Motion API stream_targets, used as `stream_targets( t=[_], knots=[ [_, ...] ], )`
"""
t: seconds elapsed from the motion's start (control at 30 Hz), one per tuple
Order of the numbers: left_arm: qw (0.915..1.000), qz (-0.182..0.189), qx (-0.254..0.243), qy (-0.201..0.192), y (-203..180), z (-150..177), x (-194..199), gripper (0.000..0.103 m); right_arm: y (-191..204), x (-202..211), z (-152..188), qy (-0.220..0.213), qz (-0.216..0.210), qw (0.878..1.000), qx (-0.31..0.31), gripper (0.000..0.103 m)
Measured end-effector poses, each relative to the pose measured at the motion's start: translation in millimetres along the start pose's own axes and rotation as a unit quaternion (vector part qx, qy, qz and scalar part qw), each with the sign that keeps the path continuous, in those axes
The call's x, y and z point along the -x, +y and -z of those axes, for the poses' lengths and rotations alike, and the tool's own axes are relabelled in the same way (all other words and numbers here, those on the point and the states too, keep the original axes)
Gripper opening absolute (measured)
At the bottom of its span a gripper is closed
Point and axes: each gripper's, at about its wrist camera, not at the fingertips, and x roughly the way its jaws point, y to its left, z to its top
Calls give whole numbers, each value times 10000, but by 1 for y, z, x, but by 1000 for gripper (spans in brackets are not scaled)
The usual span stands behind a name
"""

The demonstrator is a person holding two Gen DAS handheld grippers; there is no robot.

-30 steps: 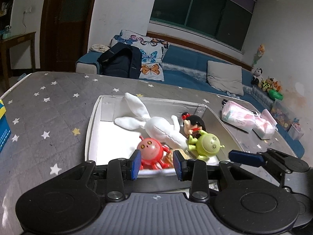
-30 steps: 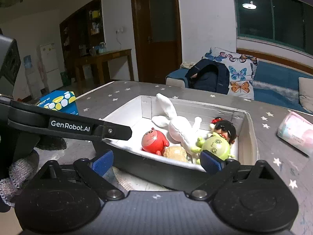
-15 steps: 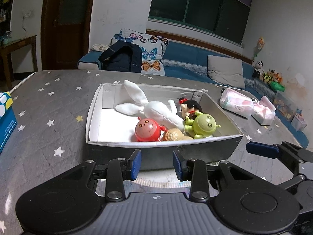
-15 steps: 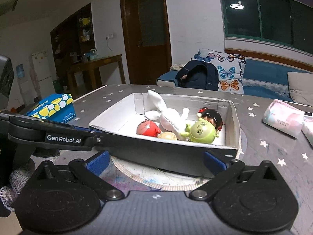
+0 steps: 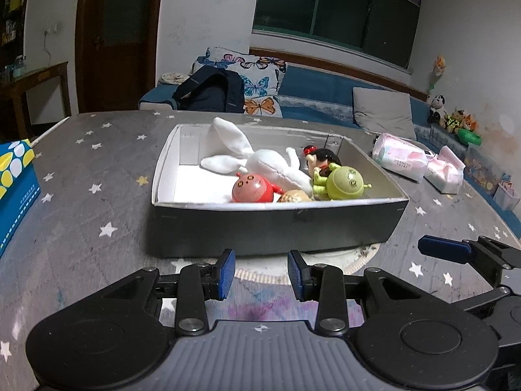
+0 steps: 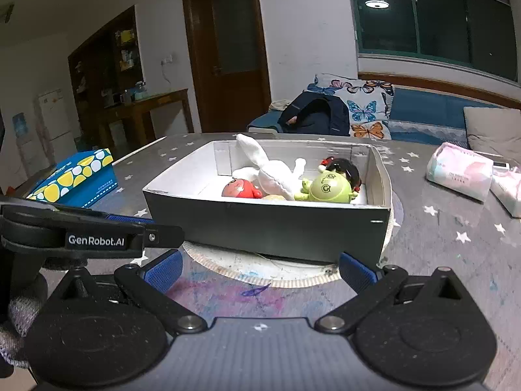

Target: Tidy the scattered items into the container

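Left gripper (image 5: 260, 273) narrowly open and right gripper (image 6: 259, 268) wide open, both empty, near the box (image 5: 273, 224).

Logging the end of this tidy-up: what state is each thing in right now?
Left gripper: open, empty, short of the box.
Right gripper: open wide, empty.
Box: lidless, upright on the table.
White plush rabbit: lying in the box.
Red round toy: in the box.
Green round toy: in the box.
Black-haired doll: in the box.
Tissue box: closed, on the table.
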Motion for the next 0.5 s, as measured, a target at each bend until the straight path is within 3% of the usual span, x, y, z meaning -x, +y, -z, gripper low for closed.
stream_targets(
  t=[0.5],
  knots=[
    [9997, -181, -170, 38, -11, 14, 3, 37, 3, 5, 10, 79, 264, 9996, 33, 103]
  ],
)
